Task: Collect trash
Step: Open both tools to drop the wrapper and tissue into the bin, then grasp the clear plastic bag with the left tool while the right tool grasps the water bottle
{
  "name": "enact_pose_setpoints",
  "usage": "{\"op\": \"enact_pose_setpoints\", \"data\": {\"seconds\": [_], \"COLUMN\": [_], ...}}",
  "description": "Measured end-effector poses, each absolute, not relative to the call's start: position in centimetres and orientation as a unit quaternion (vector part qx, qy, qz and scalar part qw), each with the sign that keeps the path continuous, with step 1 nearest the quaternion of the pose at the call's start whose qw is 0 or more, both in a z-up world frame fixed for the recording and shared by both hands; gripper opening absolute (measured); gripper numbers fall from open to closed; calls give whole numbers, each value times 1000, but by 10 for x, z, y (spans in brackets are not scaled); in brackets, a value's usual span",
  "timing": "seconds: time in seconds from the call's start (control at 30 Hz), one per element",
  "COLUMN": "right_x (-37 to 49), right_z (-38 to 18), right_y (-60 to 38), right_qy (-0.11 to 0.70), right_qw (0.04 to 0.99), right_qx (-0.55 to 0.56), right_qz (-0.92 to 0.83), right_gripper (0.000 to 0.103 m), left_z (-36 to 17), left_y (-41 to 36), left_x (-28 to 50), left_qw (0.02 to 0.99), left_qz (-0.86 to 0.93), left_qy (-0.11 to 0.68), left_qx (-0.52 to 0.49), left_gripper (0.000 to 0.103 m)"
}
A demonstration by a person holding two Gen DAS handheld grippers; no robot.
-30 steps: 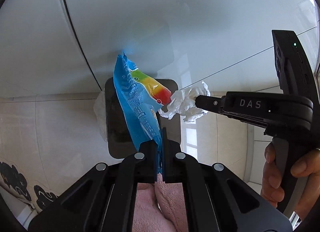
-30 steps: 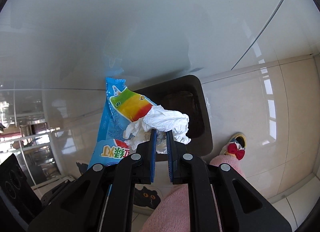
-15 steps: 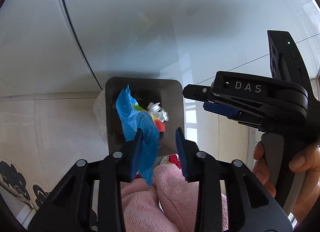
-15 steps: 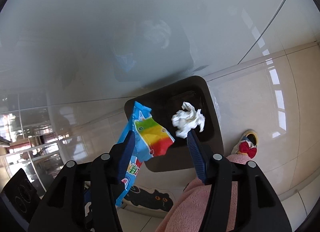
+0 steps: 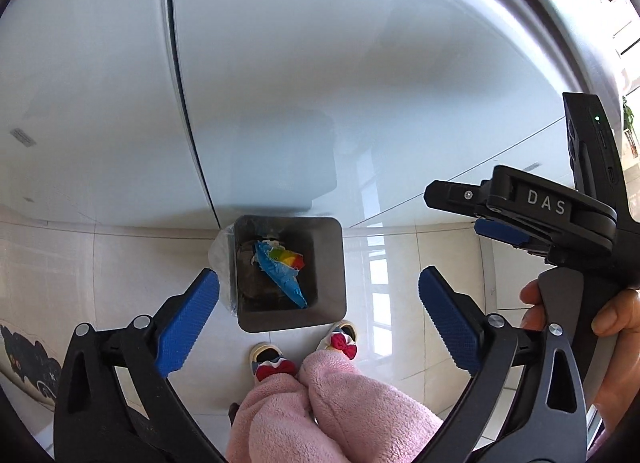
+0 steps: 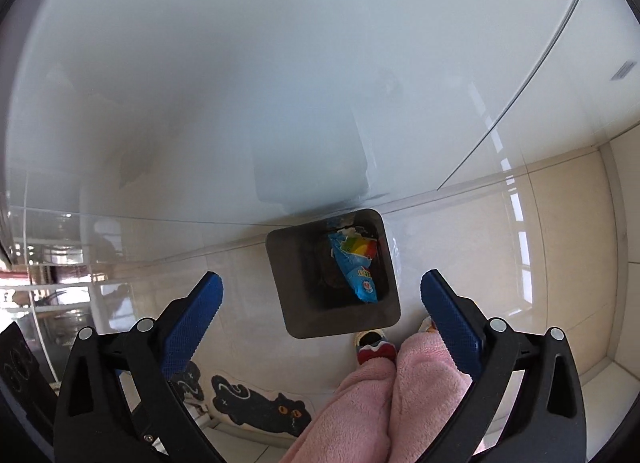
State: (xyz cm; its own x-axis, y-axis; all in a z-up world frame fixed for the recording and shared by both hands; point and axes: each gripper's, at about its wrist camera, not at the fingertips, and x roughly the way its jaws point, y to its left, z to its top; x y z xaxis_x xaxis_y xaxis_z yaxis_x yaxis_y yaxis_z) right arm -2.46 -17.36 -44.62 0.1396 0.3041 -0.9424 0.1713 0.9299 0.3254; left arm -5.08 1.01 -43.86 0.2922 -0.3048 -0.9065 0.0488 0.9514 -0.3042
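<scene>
Both grippers hung over the bin and both were empty. My left gripper [image 5: 318, 313] had its jaws spread wide, having just been opening, with nothing between the blue pads [image 5: 188, 329]. Straight ahead of it, framed between the fingers, sat the dark square trash bin [image 5: 332, 263] on the tiled floor [image 5: 100, 263], against the glossy white wall [image 5: 320, 83]. The blue ice-pop wrapper [image 5: 282, 273] with its rainbow picture lay inside the bin, slanting from the far left corner toward the near side. A scrap of white showed just beyond the wrapper's far end; I could not tell whether that was the tissue.

My right gripper [image 6: 322, 303] was released too, its jaws just been opening, nothing held. From there the bin [image 6: 292, 303] sat ahead and a little right of centre, the wrapper [image 6: 356, 267] lying along its right side. Off to the right of the left gripper I saw the right gripper [image 5: 486, 223] side-on, a hand [image 5: 612, 315] on its handle.

Just below the bin, near me, stood slippers with red bows [image 5: 340, 341] and pink fleece trouser legs [image 5: 320, 411]. A black cat mat [image 6: 260, 407] lay on the floor under the right gripper's left finger.
</scene>
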Motion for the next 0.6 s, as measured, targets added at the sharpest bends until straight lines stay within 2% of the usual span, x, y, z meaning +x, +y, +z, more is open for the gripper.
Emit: {"op": "enact_pose_setpoints", "data": {"seconds": [0.4,0.5,0.6], "right_x": [-49,-47,-41], "right_z": [-262,-227,-200], "right_y": [-210,-213,-212], "right_qy": [551,523,497], "right_qw": [820,837,853], "right_qx": [150,148,150], "right_qz": [52,54,63], "right_gripper": [100,100,100], "left_z": [-299,-262,-248], "left_y": [29,37,45], "left_x": [-66,-64,-53], "left_qw": [855,863,874], "left_qz": [-123,-119,-110], "left_qy": [491,479,464], "left_qx": [-111,-104,-91], "left_gripper": [95,95,95]}}
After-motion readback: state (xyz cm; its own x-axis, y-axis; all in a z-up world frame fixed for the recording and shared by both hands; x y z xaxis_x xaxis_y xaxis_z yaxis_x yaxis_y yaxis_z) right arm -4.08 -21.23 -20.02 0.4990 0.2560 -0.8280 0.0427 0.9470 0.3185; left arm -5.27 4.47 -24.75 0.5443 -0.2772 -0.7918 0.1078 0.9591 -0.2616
